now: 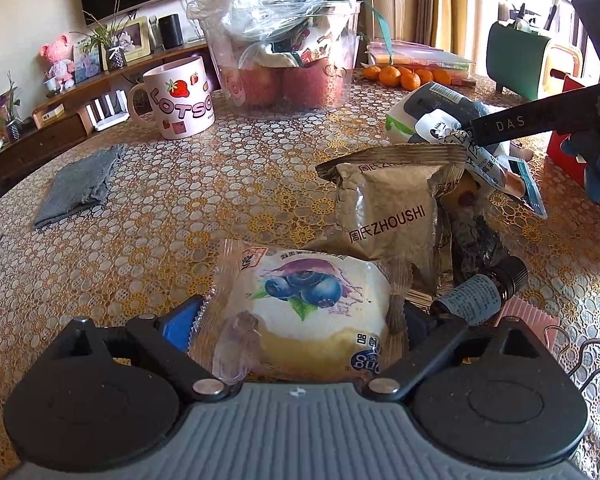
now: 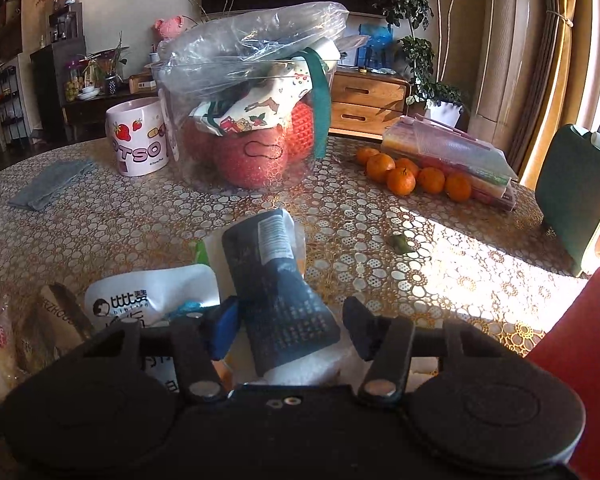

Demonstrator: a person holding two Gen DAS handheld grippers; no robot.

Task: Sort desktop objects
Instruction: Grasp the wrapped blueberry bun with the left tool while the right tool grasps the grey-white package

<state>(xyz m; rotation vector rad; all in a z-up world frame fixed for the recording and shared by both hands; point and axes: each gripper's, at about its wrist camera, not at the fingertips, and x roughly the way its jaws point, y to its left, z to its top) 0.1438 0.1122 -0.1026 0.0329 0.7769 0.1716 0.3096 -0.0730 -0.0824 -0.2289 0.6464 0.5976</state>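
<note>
My left gripper (image 1: 300, 316) is shut on a blueberry cake packet (image 1: 304, 308), its fingers pressing both sides of the wrapper. A brown ZHOUSHI snack packet (image 1: 388, 208) lies just beyond it, with a small dark bottle (image 1: 480, 296) to the right. My right gripper (image 2: 296, 328) is open around a dark blue sock-like pack (image 2: 276, 280) that lies on a white packet (image 2: 152, 296); its fingers stand apart on either side. In the left wrist view the right gripper reaches into the pile at the right edge.
A clear tub (image 1: 284, 60) with apples and a plastic bag stands at the table's far middle, next to a pink LOTSO mug (image 1: 176, 96). A grey cloth (image 1: 80, 184) lies left. Tangerines (image 2: 416, 176) and a stack of folders (image 2: 452, 156) lie far right. A pink binder clip (image 1: 540, 328) is near right.
</note>
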